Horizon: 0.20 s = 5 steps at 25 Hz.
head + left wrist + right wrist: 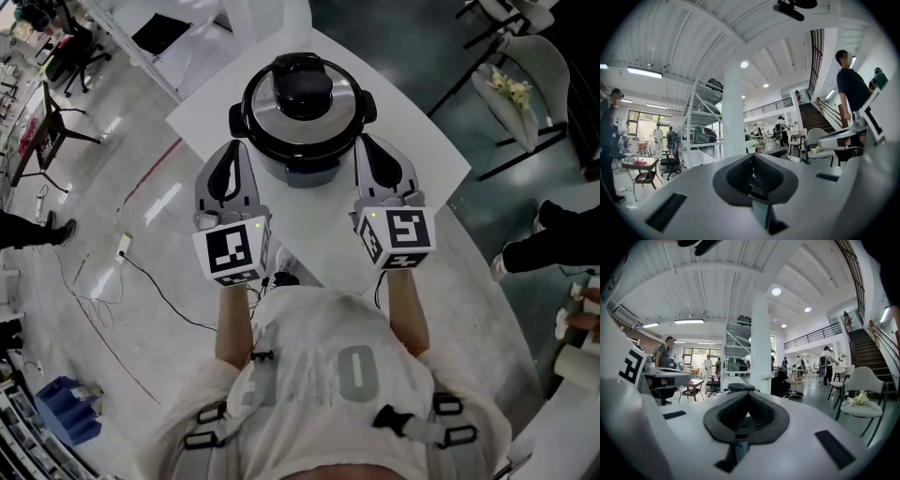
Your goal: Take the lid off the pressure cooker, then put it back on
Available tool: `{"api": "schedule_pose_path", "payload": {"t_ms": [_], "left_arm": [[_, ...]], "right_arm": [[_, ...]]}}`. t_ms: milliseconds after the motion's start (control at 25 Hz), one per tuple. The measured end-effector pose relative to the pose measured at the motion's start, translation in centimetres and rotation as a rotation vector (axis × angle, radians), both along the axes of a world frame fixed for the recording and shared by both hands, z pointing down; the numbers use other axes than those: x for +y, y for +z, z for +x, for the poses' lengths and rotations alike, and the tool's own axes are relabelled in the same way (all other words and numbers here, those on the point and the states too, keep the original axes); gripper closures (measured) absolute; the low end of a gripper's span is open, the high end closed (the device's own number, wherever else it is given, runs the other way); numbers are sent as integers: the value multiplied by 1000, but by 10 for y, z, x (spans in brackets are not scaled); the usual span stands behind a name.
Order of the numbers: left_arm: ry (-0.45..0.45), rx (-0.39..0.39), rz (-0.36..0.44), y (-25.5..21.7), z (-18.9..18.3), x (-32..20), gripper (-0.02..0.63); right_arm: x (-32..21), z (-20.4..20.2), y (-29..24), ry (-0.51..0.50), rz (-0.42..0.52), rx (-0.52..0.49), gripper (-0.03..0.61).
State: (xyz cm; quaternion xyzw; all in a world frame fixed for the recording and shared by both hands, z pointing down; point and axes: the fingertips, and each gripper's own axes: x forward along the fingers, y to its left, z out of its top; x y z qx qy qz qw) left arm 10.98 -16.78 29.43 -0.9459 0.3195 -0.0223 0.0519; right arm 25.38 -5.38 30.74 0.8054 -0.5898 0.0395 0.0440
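Pressure cooker (302,131) stands on white table (417,164), straight ahead of you. Lid (272,117) is on and sits level, black handle (305,89) at its centre.

Your left gripper (236,150) is just beside cooker's left flank, jaws pressed together, nothing between them. Your right gripper (367,145) is just beside right flank, jaws also pressed together, empty. Whether either tip touches cooker body, you cannot tell.

Marker cubes (234,251) sit at your wrists. Beyond table: grey floor with cable (141,272), white chair (525,66) carrying flowers.

Left gripper (233,155): jaws closed, empty. Right gripper (369,150): jaws closed, empty. Both point away from the body, side by side.
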Motion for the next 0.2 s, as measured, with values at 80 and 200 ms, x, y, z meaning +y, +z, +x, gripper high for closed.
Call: {"api": "schedule_pose_path", "payload": {"t_ms": [80,200], "left_arm": [[0,0,3,-1,0,-1,595],[2,0,5,-2,1,-3,595]], "right_arm": [[-1,1,-2,1,1,1,569],[-2,2,-2,1,1,1,569]]}}
